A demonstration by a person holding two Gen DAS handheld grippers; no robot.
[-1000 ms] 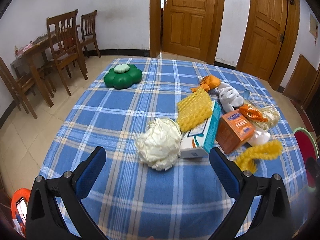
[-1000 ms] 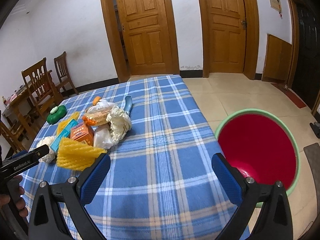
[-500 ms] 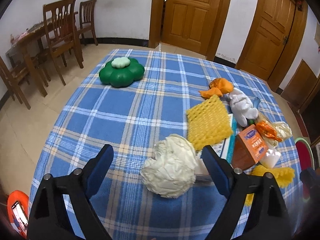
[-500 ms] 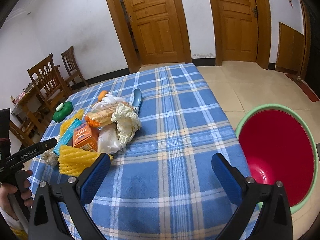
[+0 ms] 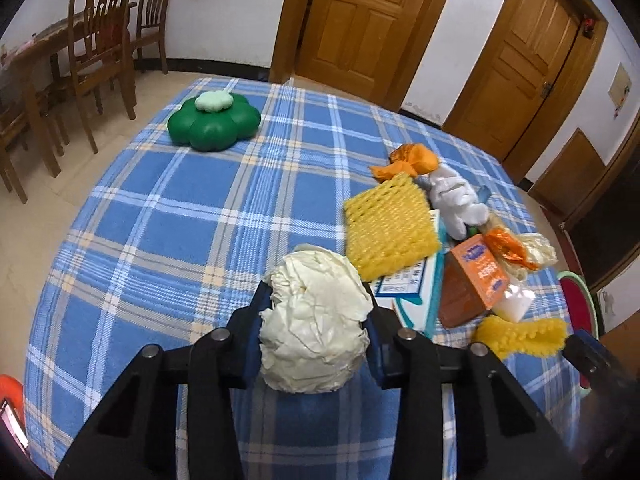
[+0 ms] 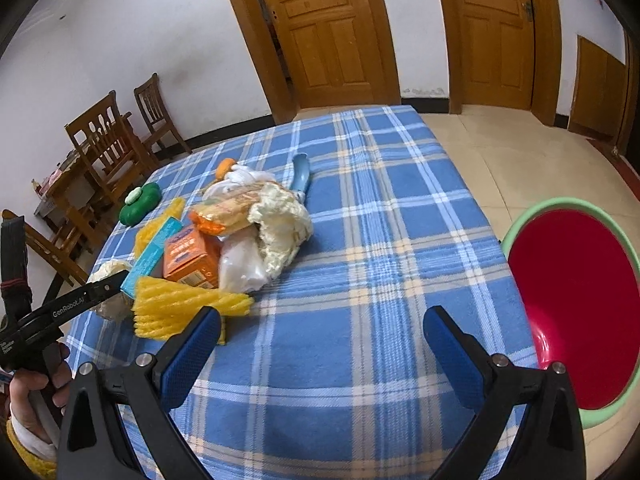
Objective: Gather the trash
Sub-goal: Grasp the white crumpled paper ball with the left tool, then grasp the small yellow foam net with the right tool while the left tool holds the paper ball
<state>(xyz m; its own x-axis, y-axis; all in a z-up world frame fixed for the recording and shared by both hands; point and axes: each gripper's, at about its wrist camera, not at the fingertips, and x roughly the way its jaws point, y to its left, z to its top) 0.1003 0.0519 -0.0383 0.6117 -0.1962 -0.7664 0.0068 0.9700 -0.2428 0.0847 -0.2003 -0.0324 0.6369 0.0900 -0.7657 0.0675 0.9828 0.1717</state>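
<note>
The crumpled paper ball (image 5: pixel 316 320) is being pinched by the closing left gripper (image 5: pixel 314 326); the right gripper (image 6: pixel 320 344) is spread, empty. A lift toward the far-right red basin (image 6: pixel 576 312) is called for next.

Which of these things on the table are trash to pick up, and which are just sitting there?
Trash for the job:
- crumpled white paper ball, with the left gripper closing on it
- yellow foam net
- orange carton
- orange wrapper
- red basin, probably where it all goes

Just lying about:
- green flower-shaped box
- wooden chairs
</note>
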